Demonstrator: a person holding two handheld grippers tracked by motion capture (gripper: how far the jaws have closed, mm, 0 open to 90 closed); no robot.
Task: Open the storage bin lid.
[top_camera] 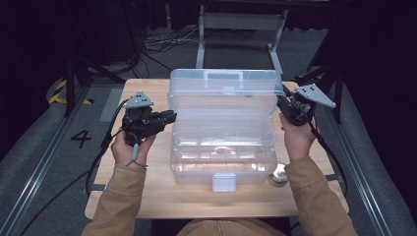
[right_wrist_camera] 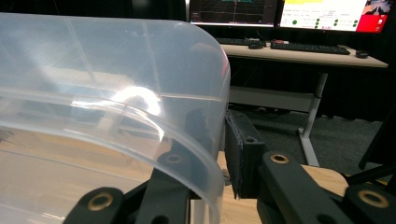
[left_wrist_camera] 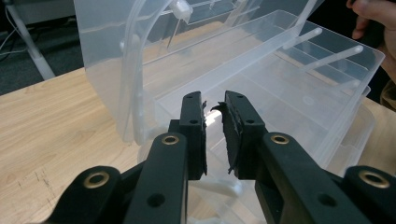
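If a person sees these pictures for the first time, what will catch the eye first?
First, the large clear plastic box in the middle of the wooden table, with its lid raised at the far side. Next, the two black grippers at its sides: the right gripper closes on the lid's edge, while the left gripper stands slightly open at the box's left side.

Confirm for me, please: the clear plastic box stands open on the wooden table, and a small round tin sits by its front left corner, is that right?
Not quite. The box does stand open on the wooden table, but the small round tin sits by its front right corner, close to the person's right sleeve, as the high view shows.
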